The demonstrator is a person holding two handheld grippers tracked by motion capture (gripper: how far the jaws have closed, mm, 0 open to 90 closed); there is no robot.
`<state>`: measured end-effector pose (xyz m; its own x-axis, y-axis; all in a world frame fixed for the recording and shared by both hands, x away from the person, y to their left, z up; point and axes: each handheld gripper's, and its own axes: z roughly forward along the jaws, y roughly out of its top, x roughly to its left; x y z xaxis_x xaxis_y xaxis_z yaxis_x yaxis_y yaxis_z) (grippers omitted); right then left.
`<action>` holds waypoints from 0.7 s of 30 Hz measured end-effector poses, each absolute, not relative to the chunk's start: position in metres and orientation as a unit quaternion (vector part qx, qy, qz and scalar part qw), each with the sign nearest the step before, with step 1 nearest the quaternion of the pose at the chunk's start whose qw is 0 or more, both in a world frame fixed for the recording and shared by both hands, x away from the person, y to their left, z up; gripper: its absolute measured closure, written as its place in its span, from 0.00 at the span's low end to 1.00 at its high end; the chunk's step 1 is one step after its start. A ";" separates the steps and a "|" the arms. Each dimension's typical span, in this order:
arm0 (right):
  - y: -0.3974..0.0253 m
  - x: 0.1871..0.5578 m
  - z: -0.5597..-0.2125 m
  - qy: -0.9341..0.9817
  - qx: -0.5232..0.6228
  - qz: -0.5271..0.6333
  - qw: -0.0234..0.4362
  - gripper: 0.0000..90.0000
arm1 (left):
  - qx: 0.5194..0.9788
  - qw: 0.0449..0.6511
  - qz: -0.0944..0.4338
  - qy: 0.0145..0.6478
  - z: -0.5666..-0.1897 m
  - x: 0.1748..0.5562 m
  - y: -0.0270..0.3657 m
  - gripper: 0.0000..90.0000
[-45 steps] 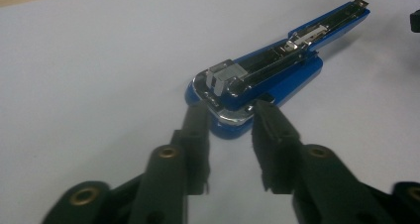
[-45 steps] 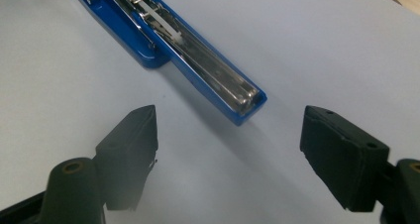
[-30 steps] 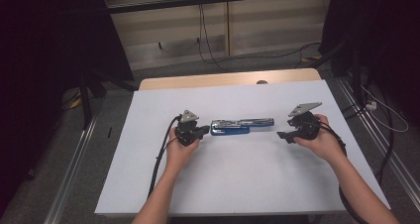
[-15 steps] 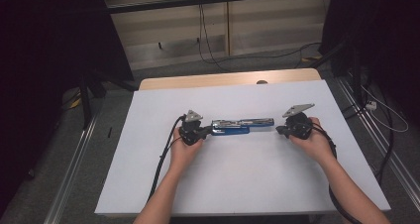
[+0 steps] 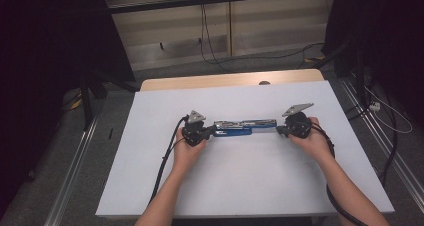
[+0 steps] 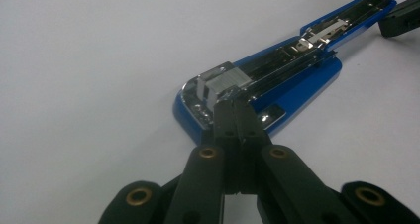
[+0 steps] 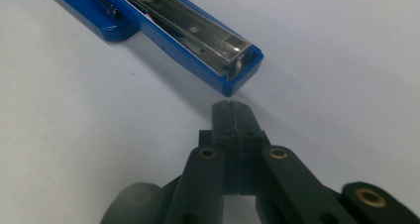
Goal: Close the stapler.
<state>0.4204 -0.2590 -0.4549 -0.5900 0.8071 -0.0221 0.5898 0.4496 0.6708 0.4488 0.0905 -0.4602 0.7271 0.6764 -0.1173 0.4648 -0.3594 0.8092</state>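
One white table (image 5: 240, 186) takes up most of the high view, with a strip of bare wood (image 5: 230, 80) showing along its far edge and grey floor around it. Near the middle of the white surface lies a blue stapler (image 5: 244, 127), swung fully open so that its two halves stretch out in one long line across the table. Its body is glossy blue plastic; the wider base end has a rounded corner and carries bright chromed metal parts, and the narrower arm is a blue channel lined with a shiny metal staple track that ends in a square-cut tip (image 7: 237, 65).

Both hands reach in from the near edge, one at each end of the stapler. In its own view the left gripper (image 6: 233, 110) has its jaws pressed together with no gap, their tips resting against the chromed block at the stapler's base end; nothing is pinched between them. In its own view the right gripper (image 7: 232, 110) is likewise clenched, jaws flush against each other, holding nothing, its tip just short of the stapler's square end and apart from it. Black cable (image 5: 162, 171) trails from the left gripper toward the near edge.
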 end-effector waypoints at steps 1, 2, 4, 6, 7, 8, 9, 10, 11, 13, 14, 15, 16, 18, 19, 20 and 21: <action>-0.259 0.420 -0.455 0.835 0.418 0.314 0.172 1.00 | 0.817 0.445 0.119 0.348 -0.461 0.449 0.090 1.00; -0.259 0.420 -0.455 0.834 0.418 0.315 0.173 1.00 | 0.814 0.447 0.119 0.350 -0.461 0.449 0.089 1.00; -0.259 0.420 -0.455 0.834 0.417 0.317 0.172 1.00 | 0.816 0.446 0.121 0.348 -0.461 0.450 0.088 1.00; -0.259 0.421 -0.455 0.833 0.418 0.319 0.172 1.00 | 0.816 0.446 0.120 0.348 -0.461 0.450 0.088 1.00; -0.260 0.421 -0.455 0.833 0.418 0.320 0.170 1.00 | 0.817 0.445 0.121 0.347 -0.461 0.450 0.088 1.00; -0.260 0.421 -0.455 0.832 0.419 0.321 0.171 1.00 | 0.818 0.442 0.123 0.346 -0.461 0.449 0.088 1.00; -0.260 0.421 -0.455 0.831 0.421 0.322 0.169 1.00 | 0.818 0.442 0.123 0.346 -0.461 0.449 0.088 1.00; -0.260 0.421 -0.455 0.830 0.421 0.325 0.169 1.00 | 0.818 0.443 0.122 0.346 -0.461 0.449 0.088 1.00; -0.260 0.422 -0.455 0.829 0.421 0.327 0.169 1.00 | 0.817 0.444 0.122 0.347 -0.461 0.449 0.088 1.00; -0.259 0.422 -0.454 0.830 0.421 0.327 0.166 1.00 | 0.816 0.444 0.123 0.348 -0.461 0.449 0.087 1.00; -0.258 0.422 -0.454 0.831 0.420 0.324 0.167 1.00 | 0.817 0.444 0.124 0.348 -0.461 0.449 0.087 1.00; -0.257 0.423 -0.453 0.832 0.419 0.322 0.169 1.00 | 0.817 0.443 0.126 0.347 -0.461 0.449 0.087 1.00; -0.257 0.423 -0.453 0.832 0.418 0.322 0.170 1.00 | 0.817 0.444 0.125 0.347 -0.461 0.448 0.087 1.00; -0.257 0.423 -0.452 0.832 0.417 0.324 0.170 1.00 | 0.815 0.446 0.125 0.348 -0.461 0.448 0.087 1.00; -0.256 0.424 -0.451 0.832 0.416 0.326 0.171 1.00 | 0.817 0.443 0.127 0.346 -0.461 0.449 0.088 1.00; -0.256 0.424 -0.449 0.832 0.415 0.327 0.171 1.00 | 0.816 0.445 0.128 0.346 -0.461 0.449 0.088 1.00; -0.256 0.424 -0.448 0.832 0.414 0.328 0.171 1.00 | 0.816 0.445 0.126 0.347 -0.461 0.449 0.088 1.00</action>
